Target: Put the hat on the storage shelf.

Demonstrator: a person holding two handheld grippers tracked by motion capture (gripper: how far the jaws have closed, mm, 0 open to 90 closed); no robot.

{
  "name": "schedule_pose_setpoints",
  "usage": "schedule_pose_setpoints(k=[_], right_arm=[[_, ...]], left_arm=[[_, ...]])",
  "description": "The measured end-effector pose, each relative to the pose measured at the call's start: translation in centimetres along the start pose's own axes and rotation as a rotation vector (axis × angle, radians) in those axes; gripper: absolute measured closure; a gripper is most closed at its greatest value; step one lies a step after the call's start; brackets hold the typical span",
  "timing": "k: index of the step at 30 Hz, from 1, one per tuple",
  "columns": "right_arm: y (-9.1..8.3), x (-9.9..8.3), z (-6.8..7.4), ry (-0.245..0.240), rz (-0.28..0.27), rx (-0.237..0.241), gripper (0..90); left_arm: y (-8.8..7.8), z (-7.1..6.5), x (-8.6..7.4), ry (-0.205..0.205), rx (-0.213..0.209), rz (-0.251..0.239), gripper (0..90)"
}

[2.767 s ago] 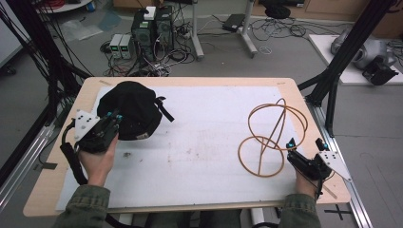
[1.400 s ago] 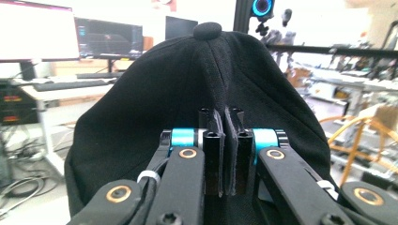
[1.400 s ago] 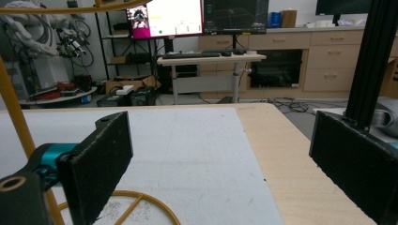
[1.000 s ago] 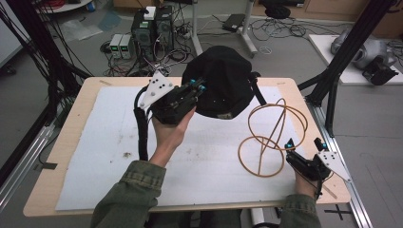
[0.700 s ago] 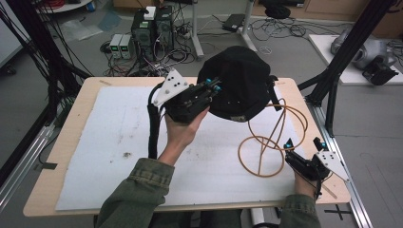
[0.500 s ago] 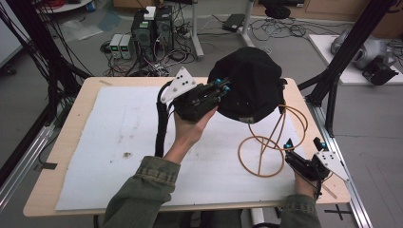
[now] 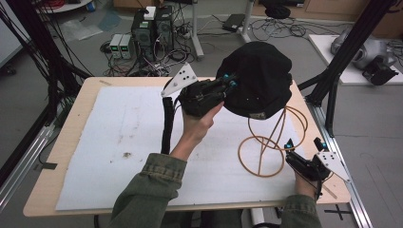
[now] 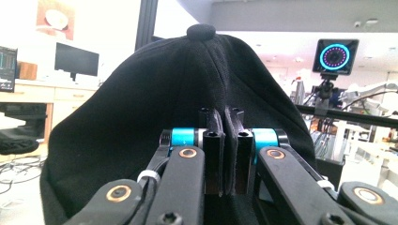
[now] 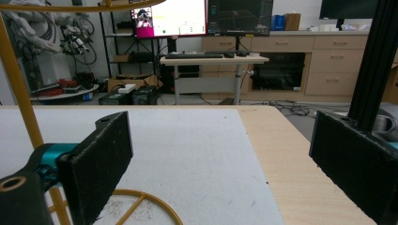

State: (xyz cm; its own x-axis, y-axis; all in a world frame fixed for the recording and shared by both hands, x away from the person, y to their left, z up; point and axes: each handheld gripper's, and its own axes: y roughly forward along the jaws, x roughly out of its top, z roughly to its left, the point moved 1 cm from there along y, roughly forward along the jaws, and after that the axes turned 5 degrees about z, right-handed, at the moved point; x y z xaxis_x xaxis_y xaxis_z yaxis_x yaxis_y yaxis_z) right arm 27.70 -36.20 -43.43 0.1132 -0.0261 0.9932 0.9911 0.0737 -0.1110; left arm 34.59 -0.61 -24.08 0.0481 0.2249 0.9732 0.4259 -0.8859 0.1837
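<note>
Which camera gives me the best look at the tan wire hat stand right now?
The high view: the tan wire hat stand shows whole there, base ring on the white mat, top under the black cap. The right gripper view catches one upright rod and part of the base ring. The left gripper view looks at the cap.

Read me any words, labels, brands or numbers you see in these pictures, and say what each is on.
No text can be read.
Black cap: a small label at its lower edge, too small to read.
Monitors behind the table: screen content too blurred to read.
Wall poster: blurred, no legible words.
</note>
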Motion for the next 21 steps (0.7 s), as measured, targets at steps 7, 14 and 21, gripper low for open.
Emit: schedule_pose_setpoints(k=[7,14,21], right_arm=[[0.1,0.0,0.1,-0.003,0.002,0.003,5.5],[0.1,0.0,0.2,-0.002,0.001,0.003,5.5],[0.2,0.0,0.3,-0.011,0.004,0.009,5.5]], left_arm=[[0.9,-0.2,-0.1,0.013,-0.012,0.005,86.8],[1.6,-0.6,-0.1,-0.013,-0.076,-0.025,86.8],[3.3,-1.0,-1.1,-0.057,-0.152,-0.029,86.8]])
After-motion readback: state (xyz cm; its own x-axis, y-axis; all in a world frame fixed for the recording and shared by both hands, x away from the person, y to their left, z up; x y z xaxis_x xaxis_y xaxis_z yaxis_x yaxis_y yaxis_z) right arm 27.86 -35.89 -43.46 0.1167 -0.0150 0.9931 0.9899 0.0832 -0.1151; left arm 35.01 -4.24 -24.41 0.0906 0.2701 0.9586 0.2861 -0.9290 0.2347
